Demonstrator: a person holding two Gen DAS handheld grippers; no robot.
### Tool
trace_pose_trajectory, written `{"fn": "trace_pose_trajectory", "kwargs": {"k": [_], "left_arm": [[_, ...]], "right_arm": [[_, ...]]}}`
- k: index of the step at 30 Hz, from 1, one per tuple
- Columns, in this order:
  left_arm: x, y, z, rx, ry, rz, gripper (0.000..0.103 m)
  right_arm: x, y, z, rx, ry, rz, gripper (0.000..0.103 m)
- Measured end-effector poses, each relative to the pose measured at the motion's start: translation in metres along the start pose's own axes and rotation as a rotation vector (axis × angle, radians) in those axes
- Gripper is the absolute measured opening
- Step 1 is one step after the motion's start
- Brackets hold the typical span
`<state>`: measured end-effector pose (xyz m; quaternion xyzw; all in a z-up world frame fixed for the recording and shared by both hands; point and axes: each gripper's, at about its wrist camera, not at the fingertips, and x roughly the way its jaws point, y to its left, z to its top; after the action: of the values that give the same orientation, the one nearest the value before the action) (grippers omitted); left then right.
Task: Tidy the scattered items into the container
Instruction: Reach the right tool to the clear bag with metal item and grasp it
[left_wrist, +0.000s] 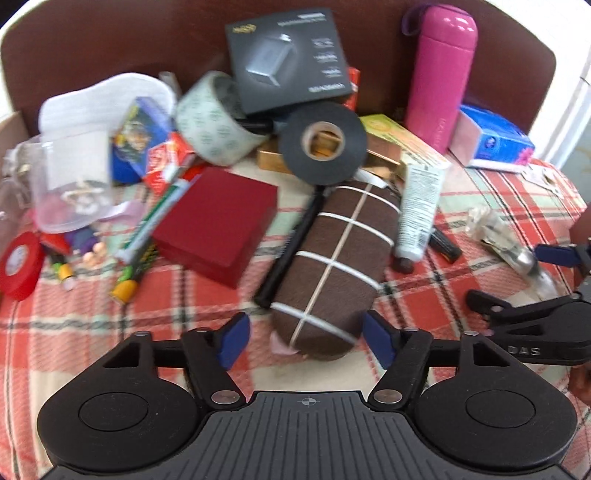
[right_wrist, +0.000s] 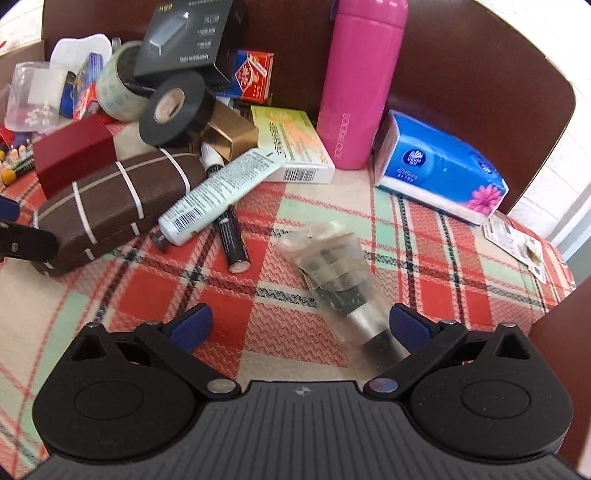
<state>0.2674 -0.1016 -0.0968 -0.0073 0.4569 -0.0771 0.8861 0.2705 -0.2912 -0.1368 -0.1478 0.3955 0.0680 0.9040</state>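
Both cameras ride low on their grippers and look forward and steeply down over a counter (left_wrist: 155, 314) covered in a plaid cloth, toward the far edge where brown chair backs rise.

The left wrist view sits close above the brown case (left_wrist: 328, 266), which fills the middle between its own fingers.

The right wrist view looks from further right, close over a clear packet (right_wrist: 340, 273).

Both views take in the case, the black tape roll (left_wrist: 323, 142), the white tube (right_wrist: 218, 197), the pink bottle (right_wrist: 364, 81) and the blue tissue pack (left_wrist: 495, 136). Each view catches the other gripper at its side edge.
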Motion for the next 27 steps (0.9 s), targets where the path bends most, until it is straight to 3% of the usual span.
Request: {"fn": "trace_pose_trajectory", "kwargs": {"k": [2,5,7,9,12,15,18,27], "left_arm": [[0.005,-0.003,0.003,0.017,0.004,-0.010,0.067],[0.014,-0.003,0.005,0.004,0.022,-0.015,0.076],[0.020,-0.001,0.005,-0.010,0.041,-0.025,0.077],[0.026,0.000,0.005,-0.002,0.050,-0.027,0.072],[0.027,-0.004,0.005,0.033,0.044,-0.011,0.069],[0.026,-0.003,0.004,0.042,0.044,-0.013,0.068],[0.023,0.000,0.002,0.039,0.046,-0.010,0.067],[0.000,0.017,-0.022,0.013,0.049,0.004,0.067]], "right_arm": [[0.003,-0.003,0.000,0.006,-0.016,-0.019,0.099],[0.007,-0.008,0.000,0.030,-0.035,-0.018,0.094],[0.008,-0.012,0.000,0.046,-0.041,-0.020,0.092],[0.006,-0.013,0.001,0.053,-0.055,-0.032,0.083],[0.009,-0.018,0.002,0.082,-0.050,-0.025,0.080],[0.007,-0.024,0.003,0.122,-0.040,0.019,0.074],[0.003,-0.027,0.004,0.149,-0.028,0.064,0.047],[-0.039,0.025,-0.014,0.171,0.006,0.329,0.038]]}}
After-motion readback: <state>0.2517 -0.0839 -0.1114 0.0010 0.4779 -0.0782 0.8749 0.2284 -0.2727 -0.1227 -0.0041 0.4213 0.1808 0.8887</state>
